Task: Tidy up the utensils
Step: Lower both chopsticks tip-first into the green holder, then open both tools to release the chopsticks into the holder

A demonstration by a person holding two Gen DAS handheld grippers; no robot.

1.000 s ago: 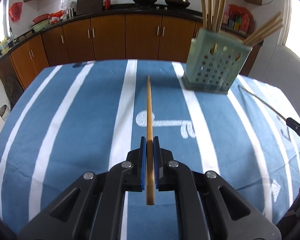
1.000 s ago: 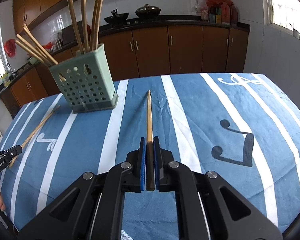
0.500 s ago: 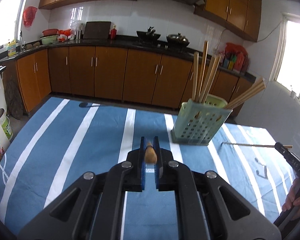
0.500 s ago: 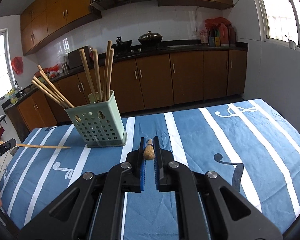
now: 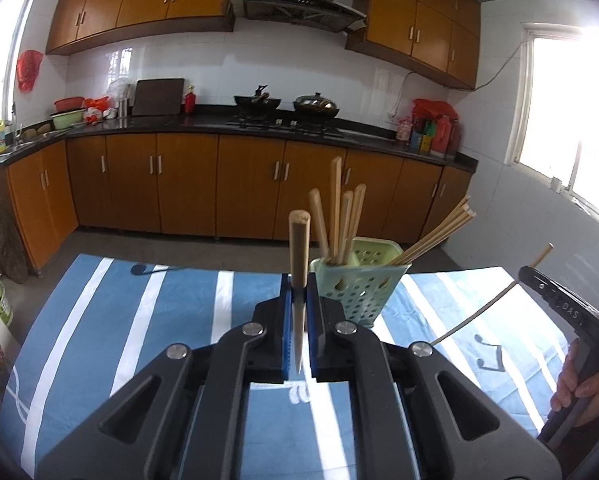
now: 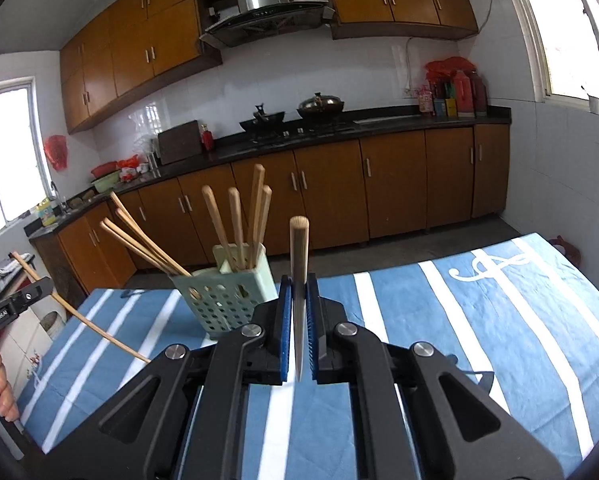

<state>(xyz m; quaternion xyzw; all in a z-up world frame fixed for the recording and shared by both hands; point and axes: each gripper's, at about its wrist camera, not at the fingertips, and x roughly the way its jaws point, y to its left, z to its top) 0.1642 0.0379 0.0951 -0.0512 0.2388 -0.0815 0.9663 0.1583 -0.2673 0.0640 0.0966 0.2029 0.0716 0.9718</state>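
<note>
A home kitchen: wooden cabinets (image 5: 187, 188) along the far wall, range hood (image 5: 299, 0) over a wok (image 5: 257, 101).

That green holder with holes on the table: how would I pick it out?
Find the blue cloth with white stripes over the table. At its far side, toward the kitchen cabinets, stands a pale green perforated utensil holder. It alone stands on the cloth, with wooden chopsticks sticking out of its top.

Bright daylight; window (image 5: 559, 108) blown out w/ glare, fisheye warp + dark vignette at edges.
</note>
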